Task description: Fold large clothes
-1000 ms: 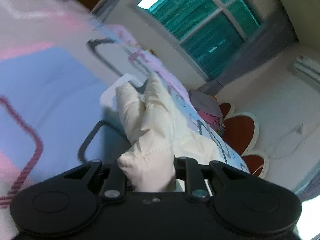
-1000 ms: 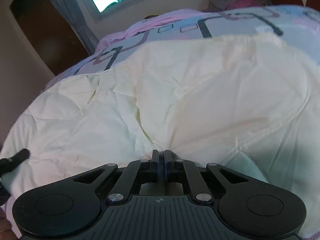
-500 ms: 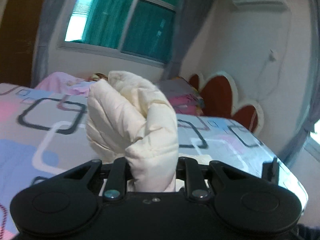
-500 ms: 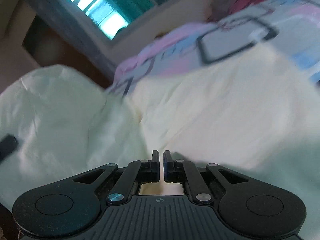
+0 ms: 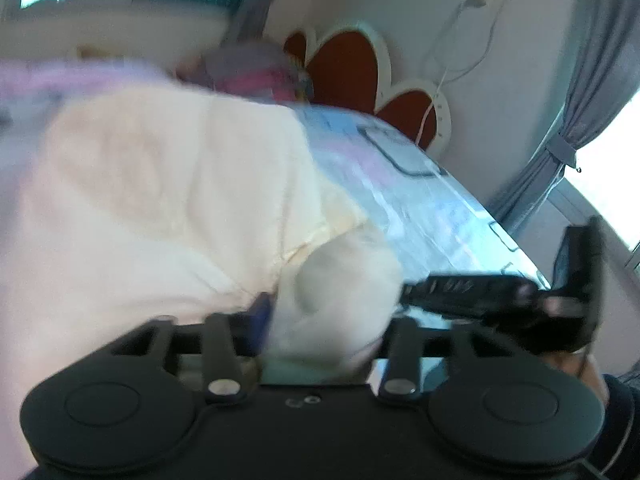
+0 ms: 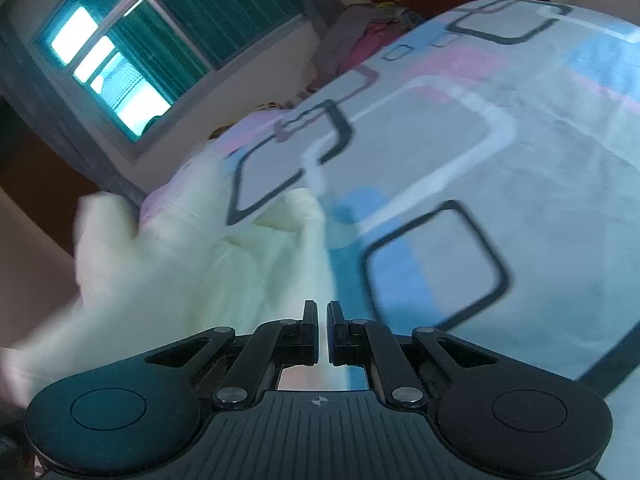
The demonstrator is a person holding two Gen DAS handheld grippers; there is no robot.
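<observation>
A large cream quilted garment (image 5: 160,200) lies on a bed with a pastel sheet (image 5: 400,184) printed with rounded squares. My left gripper (image 5: 320,320) is shut on a thick bunched fold of the garment, held low over the bed; the view is blurred. In the right wrist view the garment (image 6: 200,272) lies to the left on the sheet (image 6: 500,200). My right gripper (image 6: 322,312) has its jaws nearly together with a thin gap and nothing between them. It shows at the right of the left wrist view (image 5: 500,292).
A red and white petal-shaped headboard (image 5: 360,76) stands at the bed's far end, with a pile of pink and grey clothes (image 5: 256,72) by it. A teal-curtained window (image 6: 160,40) and grey curtains (image 5: 560,140) line the walls.
My left gripper has swung down from held high to low over the bed, still clamping the fold. My right gripper has let go of the garment and moved right over bare sheet.
</observation>
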